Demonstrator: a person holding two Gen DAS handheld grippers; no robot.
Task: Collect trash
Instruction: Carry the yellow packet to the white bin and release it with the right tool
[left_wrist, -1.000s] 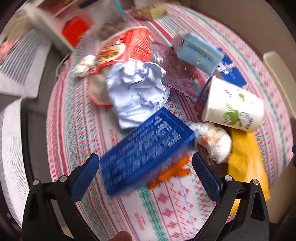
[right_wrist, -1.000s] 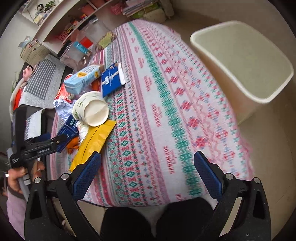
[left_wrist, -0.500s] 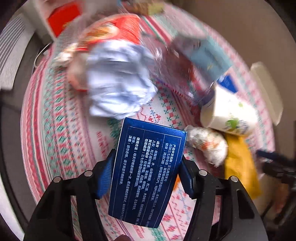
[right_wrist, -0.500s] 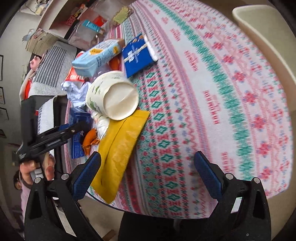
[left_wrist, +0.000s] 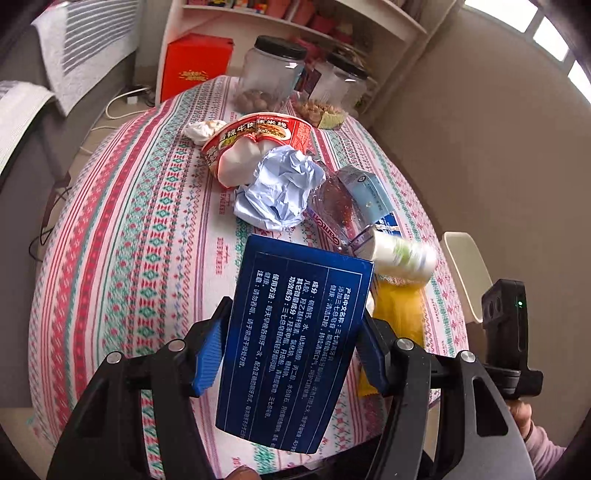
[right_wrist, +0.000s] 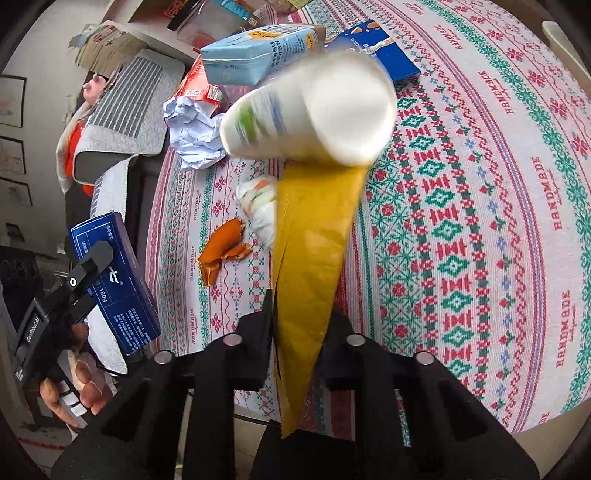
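My left gripper (left_wrist: 291, 350) is shut on a dark blue box (left_wrist: 295, 343) with white print and holds it above the near table edge; the box also shows in the right wrist view (right_wrist: 114, 284). My right gripper (right_wrist: 299, 325) is shut on a yellow wrapper (right_wrist: 310, 251) and lifts its near end. A white paper cup (right_wrist: 310, 110) lies blurred on the wrapper's far end. Crumpled pale paper (left_wrist: 280, 192), a red noodle bowl (left_wrist: 255, 144), a light blue carton (right_wrist: 258, 51), orange peel (right_wrist: 221, 251) and a white wad (right_wrist: 258, 206) lie on the table.
The round table has a patterned cloth (left_wrist: 147, 240). Two clear jars (left_wrist: 269, 74) stand at the far edge by a shelf. A flat blue packet (right_wrist: 376, 55) lies behind the cup. A cream bin rim (left_wrist: 465, 273) shows right of the table.
My left gripper lifted the blue box up and back from the pile. My right gripper moved in, closed on the yellow wrapper and raised it; the cup on it is rolling.
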